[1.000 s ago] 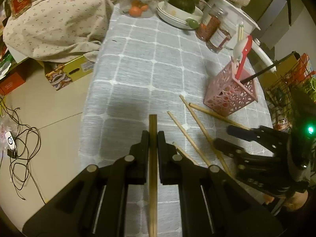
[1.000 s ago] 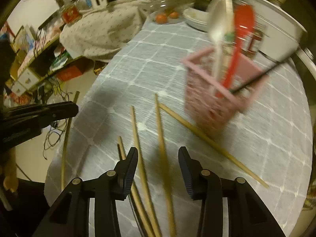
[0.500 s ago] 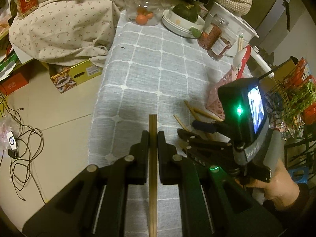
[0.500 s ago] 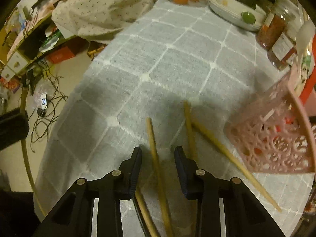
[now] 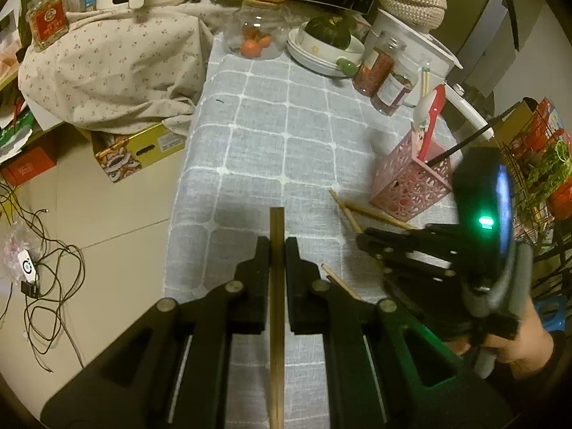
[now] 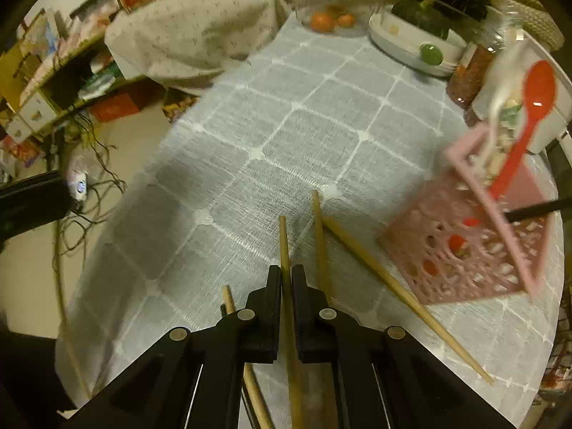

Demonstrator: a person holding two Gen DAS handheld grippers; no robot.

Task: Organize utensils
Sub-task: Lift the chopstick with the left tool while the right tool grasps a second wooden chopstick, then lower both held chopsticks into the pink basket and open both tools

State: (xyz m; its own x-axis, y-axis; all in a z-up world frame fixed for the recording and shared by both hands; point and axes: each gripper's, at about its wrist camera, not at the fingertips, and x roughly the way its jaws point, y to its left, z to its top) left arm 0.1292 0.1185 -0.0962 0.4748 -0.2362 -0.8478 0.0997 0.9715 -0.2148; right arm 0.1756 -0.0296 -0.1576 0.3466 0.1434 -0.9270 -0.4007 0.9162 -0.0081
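While the black left gripper (image 5: 277,246) is clamped on one long wooden chopstick (image 5: 276,307), the black right gripper (image 6: 286,279) is pinched shut on a second wooden chopstick (image 6: 286,250) that seems barely off the grey checked tablecloth (image 6: 286,136). Both sit near the pink perforated plastic utensil holder (image 6: 461,254), which already holds a red plastic spoon (image 6: 525,121) and a dark-handled utensil (image 6: 536,209). Three more loose wooden chopsticks (image 6: 393,286) lie just beside the holder, so roughly half the work remains.
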